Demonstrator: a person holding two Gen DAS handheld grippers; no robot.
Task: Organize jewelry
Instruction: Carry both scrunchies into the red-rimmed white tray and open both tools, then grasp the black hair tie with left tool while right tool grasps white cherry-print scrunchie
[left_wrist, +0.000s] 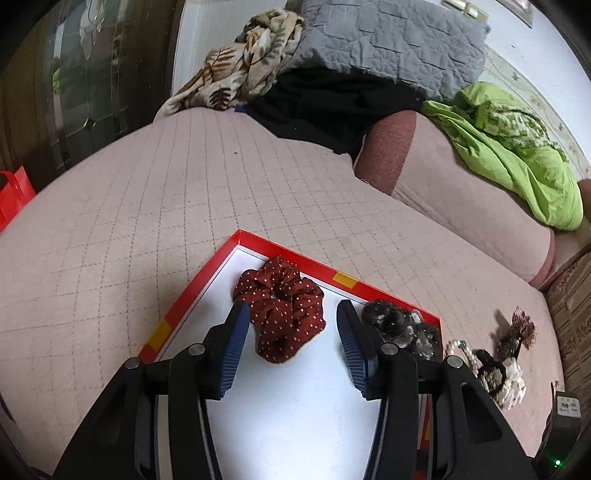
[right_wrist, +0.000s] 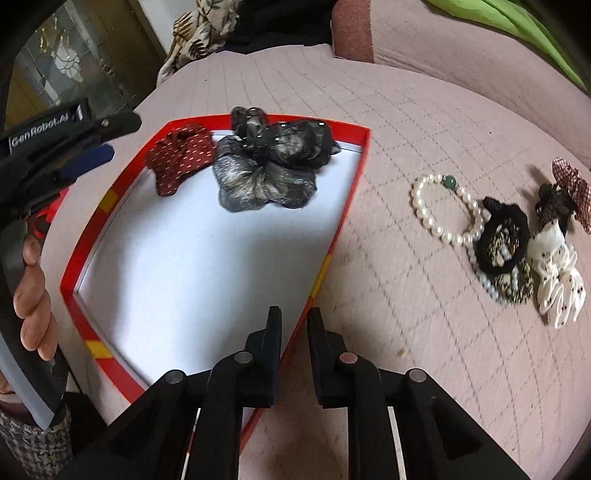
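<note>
A shallow tray with a red rim (left_wrist: 195, 288) and a white floor lies on the pink quilt. Inside it lies a dark red dotted scrunchie (left_wrist: 284, 314), and my left gripper (left_wrist: 291, 310) hangs open just above it, blue pads apart and clear of the fabric. Dark sheer scrunchies (right_wrist: 266, 173) lie at the tray's far corner. My right gripper (right_wrist: 294, 314) hovers over the tray's right rim (right_wrist: 341, 221), its jaws narrowly apart with nothing between them. On the quilt to the right lie a pearl bracelet (right_wrist: 443, 206) with a green bead, a black-and-leopard scrunchie (right_wrist: 502, 240) and a white dotted bow (right_wrist: 554, 273).
A checked scrunchie (right_wrist: 570, 184) lies beyond the bow. A grey pillow (left_wrist: 388, 40), a black garment (left_wrist: 325, 103), a leaf-print blanket (left_wrist: 236, 70) and green cloth (left_wrist: 517, 155) sit at the bed's far side. A hand (right_wrist: 33, 291) holds the left tool. A red bag (left_wrist: 13, 192) stands at the left.
</note>
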